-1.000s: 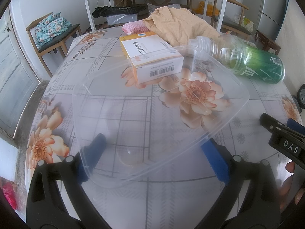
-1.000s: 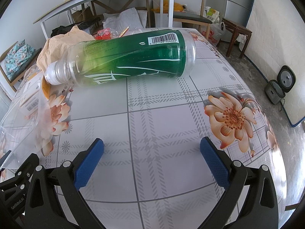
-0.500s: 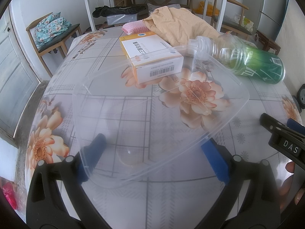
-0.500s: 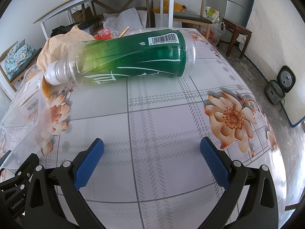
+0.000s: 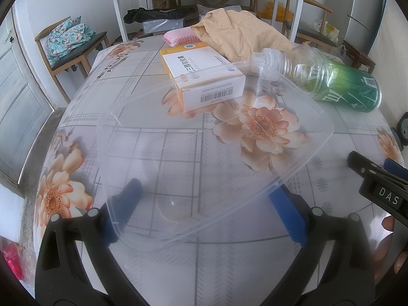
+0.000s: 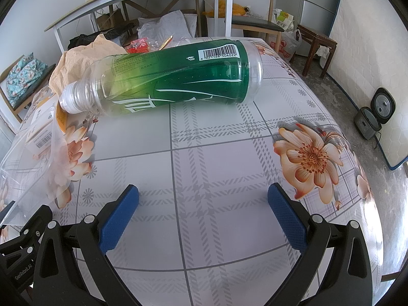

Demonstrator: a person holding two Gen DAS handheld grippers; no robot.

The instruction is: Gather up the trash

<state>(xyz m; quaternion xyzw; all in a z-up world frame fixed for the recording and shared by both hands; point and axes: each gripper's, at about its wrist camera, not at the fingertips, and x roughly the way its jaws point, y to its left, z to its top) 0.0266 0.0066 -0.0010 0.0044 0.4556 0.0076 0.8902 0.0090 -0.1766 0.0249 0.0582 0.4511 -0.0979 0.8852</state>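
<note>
Floral counter [image 6: 216, 158]: right tool [image 6: 202, 210], jaws spread and empty, should straddle the green plastic bottle [image 6: 163, 80] at upper centre crosswise; left tool [image 5: 206, 209], grip unclear, fronts a clear container [image 5: 204, 142].

On the flower-patterned surface [image 5: 178, 153] in front of you, the clear plastic tray [image 5: 209, 148] lies nearest your left side. Behind it sits the white-and-orange cardboard box [image 5: 204, 76], with the pink mesh sponge [image 5: 178, 35] and the crumpled tan paper [image 5: 242, 33] farther back. Right of the box, the green-labelled plastic bottle [image 6: 173, 81] lies on its side, neck toward the box.
</note>
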